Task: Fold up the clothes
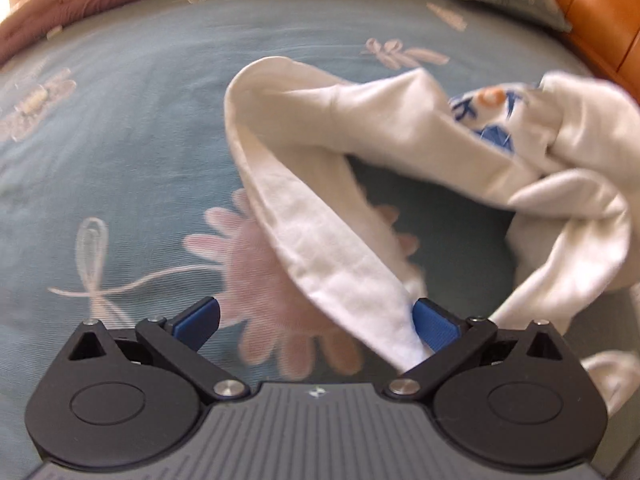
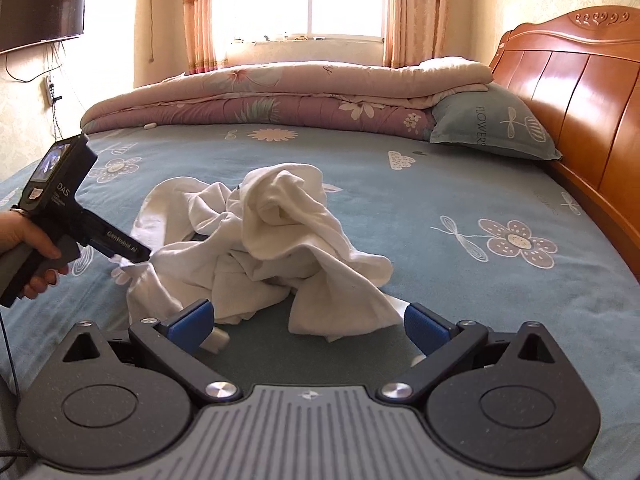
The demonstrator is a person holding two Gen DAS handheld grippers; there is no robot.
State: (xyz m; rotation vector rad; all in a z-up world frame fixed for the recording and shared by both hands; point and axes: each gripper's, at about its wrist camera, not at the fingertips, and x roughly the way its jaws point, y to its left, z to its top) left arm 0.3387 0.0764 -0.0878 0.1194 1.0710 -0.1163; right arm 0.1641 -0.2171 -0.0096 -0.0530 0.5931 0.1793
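Left wrist view: the left gripper point(image 1: 316, 322) has its fingers spread wide, gripping nothing, though a strip of the white garment point(image 1: 400, 152) drapes against its right finger. Right wrist view: the right gripper point(image 2: 306, 326) is likewise spread and empty. The garment lies crumpled mid-bed on the blue sheet point(image 2: 460, 184), so the folding remains. No containers show.

Crumpled white cotton-like garment point(image 2: 276, 236): soft, matt cloth. Blue floral bedsheet point(image 2: 460, 280): matt woven fabric. Orange-brown wooden headboard point(image 2: 580, 92): glossy, lacquered. Black gripper linkages: matt plastic, shiny metal pivots.
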